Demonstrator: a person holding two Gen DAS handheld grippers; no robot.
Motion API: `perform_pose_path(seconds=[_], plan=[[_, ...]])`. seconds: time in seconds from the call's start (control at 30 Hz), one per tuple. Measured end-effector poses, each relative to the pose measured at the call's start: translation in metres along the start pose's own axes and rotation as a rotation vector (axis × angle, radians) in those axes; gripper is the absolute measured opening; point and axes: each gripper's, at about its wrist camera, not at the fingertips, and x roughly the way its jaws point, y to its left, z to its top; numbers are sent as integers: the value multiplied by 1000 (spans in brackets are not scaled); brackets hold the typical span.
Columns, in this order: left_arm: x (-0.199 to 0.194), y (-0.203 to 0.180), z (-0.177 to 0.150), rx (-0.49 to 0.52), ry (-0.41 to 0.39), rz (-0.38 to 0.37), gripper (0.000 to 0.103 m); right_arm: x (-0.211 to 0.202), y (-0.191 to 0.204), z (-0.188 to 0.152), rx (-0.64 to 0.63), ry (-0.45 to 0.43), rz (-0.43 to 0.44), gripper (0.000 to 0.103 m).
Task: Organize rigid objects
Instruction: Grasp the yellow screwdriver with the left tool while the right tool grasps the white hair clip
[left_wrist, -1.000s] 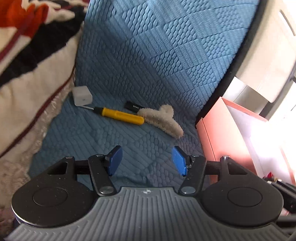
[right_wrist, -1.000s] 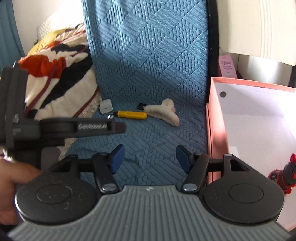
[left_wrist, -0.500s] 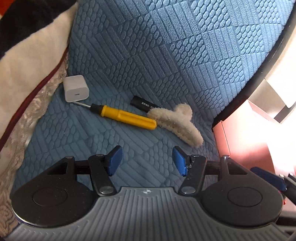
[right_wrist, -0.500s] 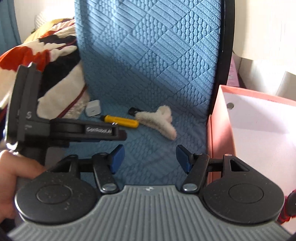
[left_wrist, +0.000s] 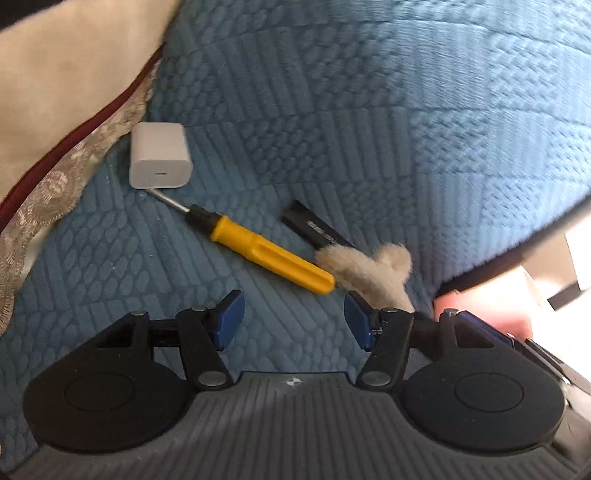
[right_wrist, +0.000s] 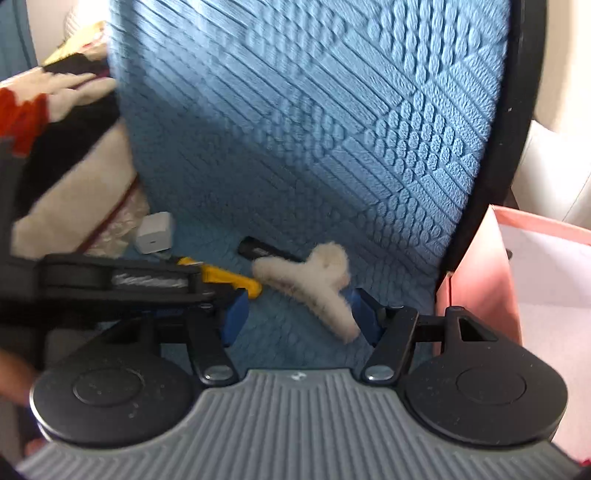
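A yellow-handled screwdriver (left_wrist: 269, 254), a white charger cube (left_wrist: 160, 157), a black stick (left_wrist: 316, 229) and a fluffy cream hair claw (left_wrist: 369, 273) lie on the blue quilted seat (left_wrist: 332, 129). My left gripper (left_wrist: 294, 317) is open and empty, just short of the screwdriver's handle end. My right gripper (right_wrist: 295, 317) is open and empty, with the hair claw (right_wrist: 314, 280) just ahead of its right finger. The screwdriver (right_wrist: 229, 278), the charger (right_wrist: 155, 232) and the black stick (right_wrist: 258, 251) also show in the right wrist view, with the left gripper's body across the left.
A pink box (right_wrist: 517, 277) with a white inside stands right of the seat. A patterned blanket (right_wrist: 55, 147) with a lace hem (left_wrist: 55, 184) lies on the left. The seat's black edge (right_wrist: 495, 166) runs down the right side.
Both grippers have moved forward and down toward the objects, which now look larger and closer. Both jaws stay open. The objects have not moved.
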Motion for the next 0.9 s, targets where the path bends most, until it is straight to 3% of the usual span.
perform_pose_path(seconds=[0.13,0.33,0.5,0.7,0.77,0.9], plan=[[7,7,4,-56,17,-22,66,16,-13,3,33,36,-8,64],[9,7,6,-78,3,-14,66,37,-4,-3,-121,63,-55,64],[6,12,8,-110,-8,-28,66,47,-3,-10,-143,98,-36,63],[7,15,9,-148,-13,-40,64,48,10,-11,-217,86,1,42],[5,16,9,-156,-16,-40,63,49,15,-11,-242,100,-11,21],[6,15,10,-162,-16,-44,57,44,29,-14,-270,96,15,16]])
